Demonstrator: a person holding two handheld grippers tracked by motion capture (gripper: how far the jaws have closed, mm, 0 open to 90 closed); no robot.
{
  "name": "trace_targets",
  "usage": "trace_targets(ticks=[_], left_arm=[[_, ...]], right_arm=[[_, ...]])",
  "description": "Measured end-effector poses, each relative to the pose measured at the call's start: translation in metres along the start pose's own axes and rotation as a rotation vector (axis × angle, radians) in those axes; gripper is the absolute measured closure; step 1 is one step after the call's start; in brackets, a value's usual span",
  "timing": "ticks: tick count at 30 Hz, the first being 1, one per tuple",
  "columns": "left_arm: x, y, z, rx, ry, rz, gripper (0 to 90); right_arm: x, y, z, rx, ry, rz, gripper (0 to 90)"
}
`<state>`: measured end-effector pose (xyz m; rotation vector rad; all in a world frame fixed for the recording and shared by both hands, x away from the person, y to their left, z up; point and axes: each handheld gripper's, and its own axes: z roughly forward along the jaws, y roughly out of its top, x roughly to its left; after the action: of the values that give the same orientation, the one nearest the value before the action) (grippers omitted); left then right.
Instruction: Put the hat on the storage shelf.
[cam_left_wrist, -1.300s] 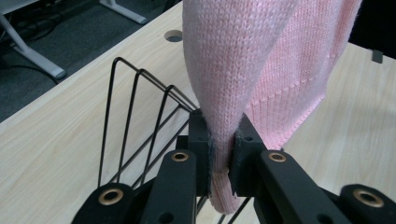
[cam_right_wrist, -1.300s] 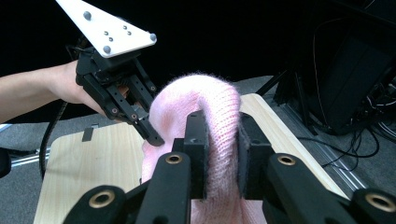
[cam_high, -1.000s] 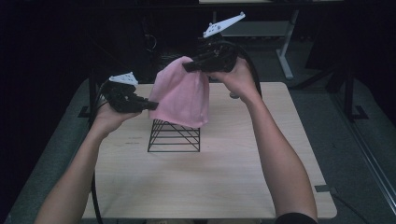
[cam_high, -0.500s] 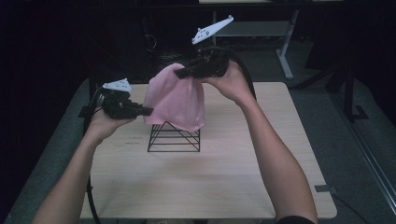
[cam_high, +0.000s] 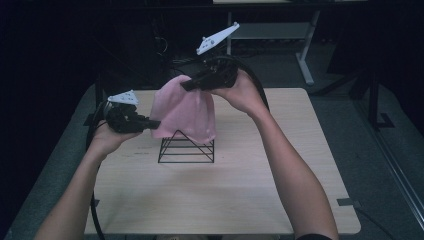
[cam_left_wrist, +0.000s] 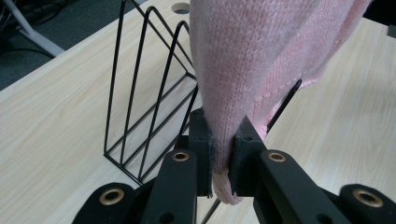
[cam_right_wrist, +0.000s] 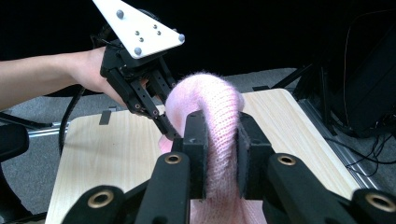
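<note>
The work in hand seems to be draping the pink knitted cloth (cam_high: 184, 112) over the black wire rack with triangular dividers (cam_high: 186, 149), which stands near the middle of the light wooden table (cam_high: 220, 200). At this moment the cloth hangs in the air between the two tools, and its lower edge reaches the top of the rack, so I judge that the step is the placing, not yet finished.

The left gripper (cam_left_wrist: 223, 154) is clenched on a thin fold at the edge of the cloth; its two black pads press the knit from both sides, low and just beside the rack. The right gripper (cam_right_wrist: 220, 149) is also closed, grasping a thicker roll of the same cloth at its highest part, above the rack. In the right gripper view, the left gripper (cam_right_wrist: 161, 122) is on the far side of the cloth.

The next move probably calls for lowering both hands together, so the cloth settles on the wire tops, and only then releasing the jaws.
</note>
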<state>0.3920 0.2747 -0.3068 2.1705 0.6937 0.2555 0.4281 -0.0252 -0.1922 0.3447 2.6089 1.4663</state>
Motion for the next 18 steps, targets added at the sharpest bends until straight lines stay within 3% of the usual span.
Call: trace_targets(ticks=[10,18], left_arm=[[0.001,-0.010,0.007,0.028,0.001,-0.007,81.3],[0.003,-0.019,0.009,0.049,0.005,-0.009,81.3]], right_arm=[[0.000,-0.009,0.009,0.023,0.014,0.021,75.9],[0.004,-0.012,0.019,0.036,0.024,0.011,75.9]])
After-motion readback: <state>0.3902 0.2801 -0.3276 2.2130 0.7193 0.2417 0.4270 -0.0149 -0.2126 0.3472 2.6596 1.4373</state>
